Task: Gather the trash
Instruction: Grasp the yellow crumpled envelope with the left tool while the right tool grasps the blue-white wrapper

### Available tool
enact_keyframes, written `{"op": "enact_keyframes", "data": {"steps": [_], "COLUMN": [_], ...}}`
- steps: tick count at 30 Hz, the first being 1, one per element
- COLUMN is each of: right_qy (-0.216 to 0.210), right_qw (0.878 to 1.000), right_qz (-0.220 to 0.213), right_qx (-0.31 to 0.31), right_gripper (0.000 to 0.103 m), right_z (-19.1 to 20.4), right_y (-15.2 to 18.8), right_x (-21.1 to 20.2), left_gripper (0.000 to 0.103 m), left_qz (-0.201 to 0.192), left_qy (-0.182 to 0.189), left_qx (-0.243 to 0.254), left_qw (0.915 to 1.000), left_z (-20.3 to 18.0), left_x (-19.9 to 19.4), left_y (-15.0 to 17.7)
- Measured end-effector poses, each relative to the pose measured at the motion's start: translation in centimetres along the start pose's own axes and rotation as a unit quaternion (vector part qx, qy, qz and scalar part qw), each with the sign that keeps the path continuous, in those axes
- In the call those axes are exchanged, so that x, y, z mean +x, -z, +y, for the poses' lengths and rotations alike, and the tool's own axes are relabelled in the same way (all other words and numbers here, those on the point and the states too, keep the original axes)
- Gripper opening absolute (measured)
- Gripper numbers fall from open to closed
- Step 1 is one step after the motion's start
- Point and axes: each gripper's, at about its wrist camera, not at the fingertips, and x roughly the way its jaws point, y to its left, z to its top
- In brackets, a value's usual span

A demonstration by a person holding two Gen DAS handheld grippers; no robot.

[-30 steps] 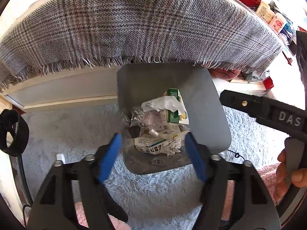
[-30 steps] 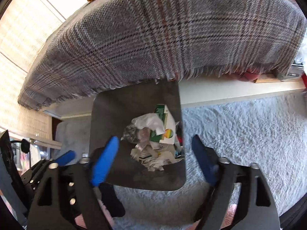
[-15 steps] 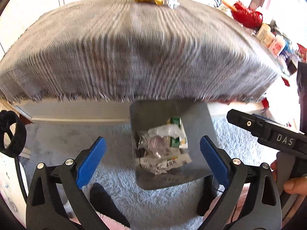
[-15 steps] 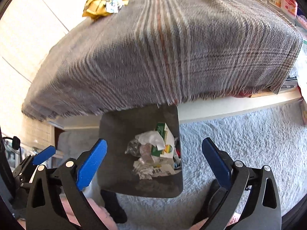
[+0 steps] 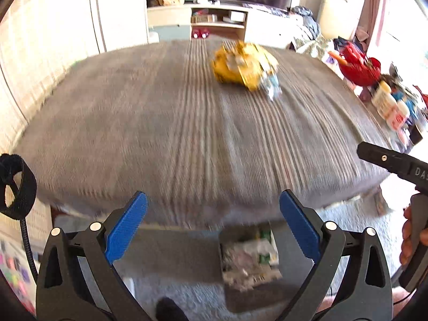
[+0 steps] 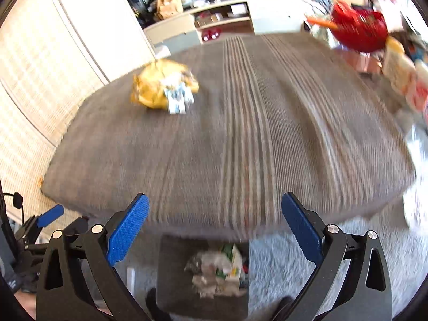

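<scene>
Both claws, left claw [image 5: 212, 224] and right claw [image 6: 214, 226], gape empty above the bin [image 6: 171, 281]; next reach across the bench [image 5: 160, 133] for the yellow wrapper [image 5: 244, 67].

A grey checked blanket [image 5: 187, 123] covers a wide, low piece of furniture in the middle of the room, and its far edge is blurred. The floor under it has a pale shaggy carpet [image 6: 361, 251]. At the left stands a light wall with woven panels [image 6: 29, 85] — sun falls on it strongly. Behind, there is a low white shelf unit [image 5: 219, 24] with open compartments. At the right side a red basket [image 6: 361, 32] stands among bottles — bright daylight washes out this corner.
</scene>
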Motion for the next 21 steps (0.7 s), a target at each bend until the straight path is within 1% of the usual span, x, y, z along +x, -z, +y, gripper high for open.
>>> {"op": "enact_keyframes", "data": {"steps": [3,7,11,13,16,18,21], "right_qy": [-0.011,-0.021,-0.037,-0.052,-0.059,-0.062,-0.062], "right_qw": [1.000,1.000,0.999,0.999,0.998,0.997,0.997], "right_qz": [-0.002,0.004,0.012,0.016,0.027,0.040,0.050], "right_qx": [0.007,0.011,0.007,0.006,-0.004,-0.009,-0.015], "right_gripper": [0.100,0.100,0.099,0.098,0.082,0.065,0.060], "right_z": [0.0,0.2,1.0,1.7,2.5,2.9,3.1], "right_y": [-2.9,-5.9,-8.3,-9.1,-10.1,-10.4,-10.6], "right_x": [1.2,3.5,6.2,7.6,9.8,11.4,12.8], "left_gripper": [0.094,0.094,0.094,0.094,0.094,0.094,0.094], "left_qz": [-0.008,-0.010,-0.011,-0.010,-0.003,0.002,0.006], "left_qy": [-0.002,-0.009,-0.014,-0.011,-0.006,-0.003,0.003], "left_qx": [0.001,0.012,0.023,0.027,0.033,0.035,0.044], "left_qw": [1.0000,0.9998,0.9996,0.9995,0.9995,0.9994,0.9990], "left_z": [0.4,0.2,0.0,-0.1,-0.3,-0.5,-1.1], "left_x": [0.9,2.8,4.4,5.3,7.0,8.0,9.3], "left_y": [-3.0,-6.3,-8.5,-9.2,-10.1,-10.6,-11.0]}}
